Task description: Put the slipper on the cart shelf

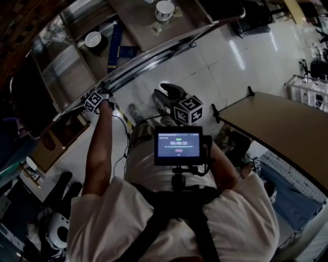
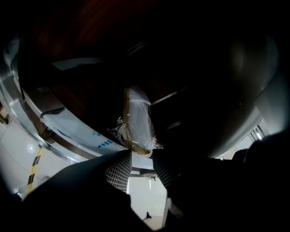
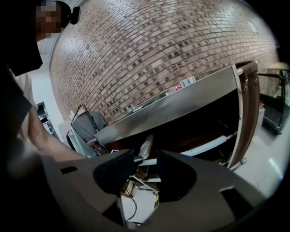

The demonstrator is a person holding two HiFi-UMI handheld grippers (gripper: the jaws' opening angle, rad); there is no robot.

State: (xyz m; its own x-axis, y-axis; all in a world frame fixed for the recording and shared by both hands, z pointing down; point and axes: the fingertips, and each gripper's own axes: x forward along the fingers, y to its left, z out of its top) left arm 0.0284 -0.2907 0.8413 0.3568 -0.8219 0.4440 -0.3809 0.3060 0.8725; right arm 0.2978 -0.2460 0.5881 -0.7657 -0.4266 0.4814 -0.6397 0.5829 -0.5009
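Two tools in play: my left tool (image 2: 141,159) is clamped on the plastic-wrapped slipper (image 2: 138,120), held upright by the cart shelf (image 2: 74,129) edge; my right tool (image 3: 146,171) hangs released, empty

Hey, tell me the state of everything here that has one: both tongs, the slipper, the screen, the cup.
left tongs: shut on the slipper's end.
right tongs: open, nothing between them.
slipper: plastic-wrapped, held by one end.
screen: lit.
cup: upright on the cart top.
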